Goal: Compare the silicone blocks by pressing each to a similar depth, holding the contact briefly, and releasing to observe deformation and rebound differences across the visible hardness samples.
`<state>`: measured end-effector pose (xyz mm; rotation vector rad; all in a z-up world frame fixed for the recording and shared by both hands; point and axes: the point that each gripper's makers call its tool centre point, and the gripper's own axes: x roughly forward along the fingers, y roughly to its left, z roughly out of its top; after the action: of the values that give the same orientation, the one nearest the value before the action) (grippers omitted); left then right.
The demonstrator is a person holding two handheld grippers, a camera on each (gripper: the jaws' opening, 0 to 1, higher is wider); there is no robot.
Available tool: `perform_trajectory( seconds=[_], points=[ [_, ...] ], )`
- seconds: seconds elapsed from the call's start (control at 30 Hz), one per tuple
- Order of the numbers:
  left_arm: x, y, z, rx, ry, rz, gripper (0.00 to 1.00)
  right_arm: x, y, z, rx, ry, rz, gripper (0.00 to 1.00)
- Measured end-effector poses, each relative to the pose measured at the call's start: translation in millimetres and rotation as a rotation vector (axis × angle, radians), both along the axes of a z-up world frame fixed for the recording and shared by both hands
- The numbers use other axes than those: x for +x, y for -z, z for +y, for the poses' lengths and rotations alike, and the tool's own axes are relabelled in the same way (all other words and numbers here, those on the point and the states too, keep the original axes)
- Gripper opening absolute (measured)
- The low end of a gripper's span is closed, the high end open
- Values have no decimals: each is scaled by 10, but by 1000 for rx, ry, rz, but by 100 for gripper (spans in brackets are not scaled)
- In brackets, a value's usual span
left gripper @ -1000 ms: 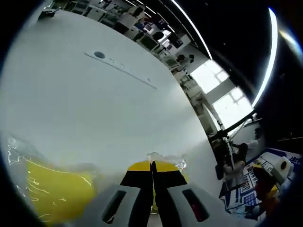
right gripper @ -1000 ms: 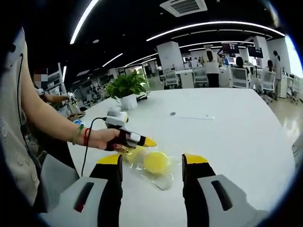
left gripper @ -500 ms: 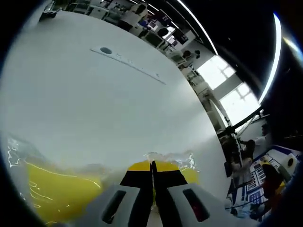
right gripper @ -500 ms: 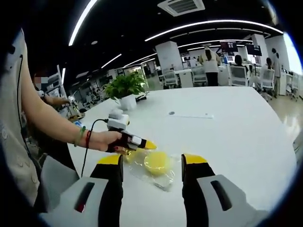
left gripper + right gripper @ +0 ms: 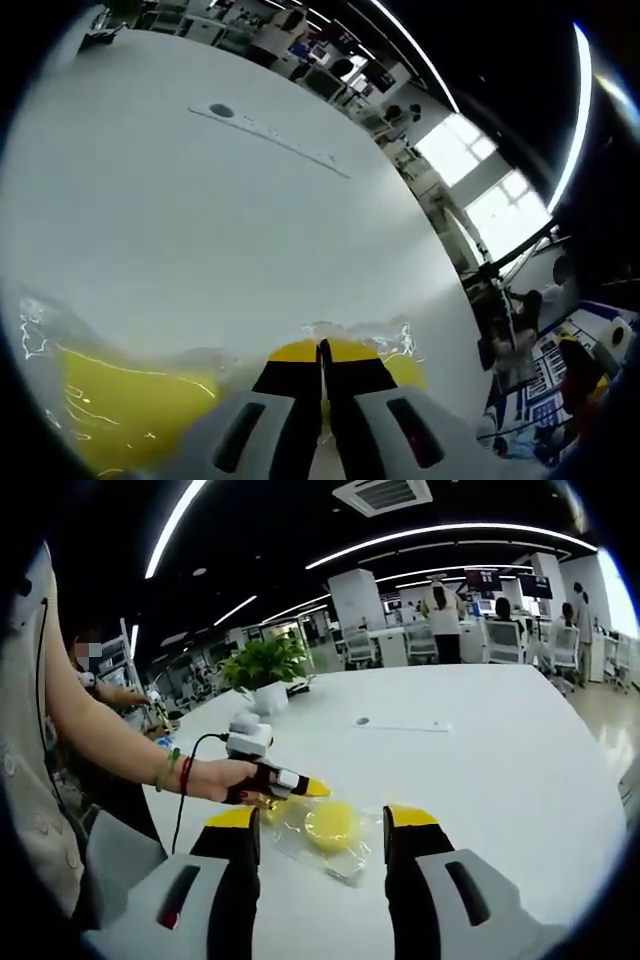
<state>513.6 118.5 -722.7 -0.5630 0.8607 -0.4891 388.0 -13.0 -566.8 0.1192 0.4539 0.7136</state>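
In the right gripper view, the right hand-held gripper [image 5: 320,825] hangs above the white counter [image 5: 500,740] with its 2 yellow-tipped jaws spread wide and nothing between them. Framed in the gap, a round yellow silicone block [image 5: 332,823] lies on the counter inside a clear plastic bag [image 5: 335,858], whose crinkled film spreads out around it toward the camera. Just left of it, a second yellow block [image 5: 275,807] in clear wrap sits under the left hand-held gripper [image 5: 313,786], held in a hand [image 5: 215,777]; its jaws are pressed together and its yellow tips point at the round block. Whether the tips touch either block I cannot tell.

In the left gripper view, the left hand-held gripper [image 5: 322,350] shows its 2 jaws closed against each other with only a thin seam between, gripping nothing. Behind the tips a yellow block [image 5: 405,370] in glinting clear wrap shows, and another bagged yellow block [image 5: 120,410] lies at the lower left. A potted plant [image 5: 265,665] stands at the counter's far left edge.
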Motion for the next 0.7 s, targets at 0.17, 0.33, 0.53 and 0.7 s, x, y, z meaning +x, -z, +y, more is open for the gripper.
perform_trajectory(
  seconds=[0.17,0.33,0.53,0.7],
  points=[
    [8,-50,68,24,7,-30,0,-1,-9,16,2,-2,0,46],
    [34,-148,151,40,3,-76,2,-13,-29,55,2,-9,-2,46],
    [54,-255,251,51,-8,-112,7,-44,-54,108,-3,-21,-6,46],
    [25,-331,310,54,-12,-132,12,-74,-99,154,0,-29,-9,46]
  ],
)
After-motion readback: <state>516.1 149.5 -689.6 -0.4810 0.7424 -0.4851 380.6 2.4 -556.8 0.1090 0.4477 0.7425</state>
